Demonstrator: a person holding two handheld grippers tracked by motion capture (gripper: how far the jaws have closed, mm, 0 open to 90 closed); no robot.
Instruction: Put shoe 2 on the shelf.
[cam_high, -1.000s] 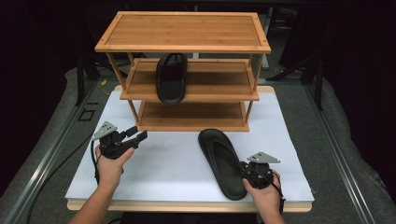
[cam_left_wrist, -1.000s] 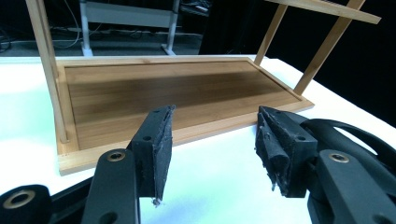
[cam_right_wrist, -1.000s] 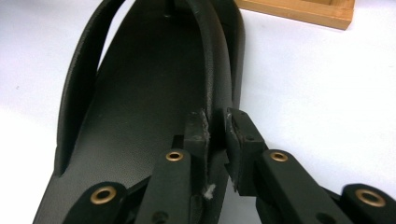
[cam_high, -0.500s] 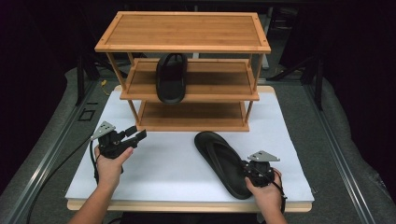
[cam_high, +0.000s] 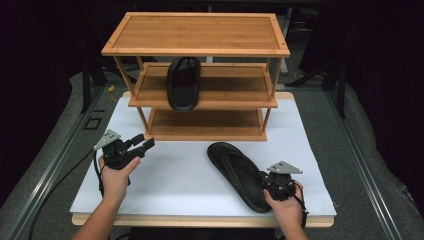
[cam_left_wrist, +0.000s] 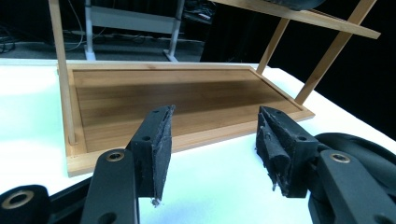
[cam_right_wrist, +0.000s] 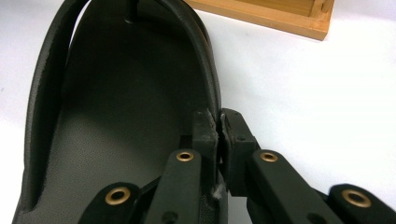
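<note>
A black sandal (cam_high: 240, 172) lies on the white board, toe toward the bamboo rack (cam_high: 200, 32). My right gripper (cam_high: 270, 182) is shut on the rim at its heel end. In the right gripper view the two jaws pinch the raised edge of the sandal (cam_right_wrist: 116, 116) at the gripper (cam_right_wrist: 219, 123). A second black sandal (cam_high: 183, 82) sits on the rack's middle shelf. My left gripper (cam_high: 147, 144) is held open near the rack's front left leg. Nothing is between its jaws (cam_left_wrist: 212, 149), which face the bottom shelf (cam_left_wrist: 177, 98).
The white board (cam_high: 175, 175) lies on a grey mat, with its front edge near the person's hands. Thin rack legs (cam_high: 142, 117) stand beside the left gripper. A corner of the bottom shelf (cam_right_wrist: 280, 18) lies just beyond the held sandal.
The right gripper's jaws have closed on the sandal's rim, and the sandal's toe has swung slightly left. The left hand has kept still.
</note>
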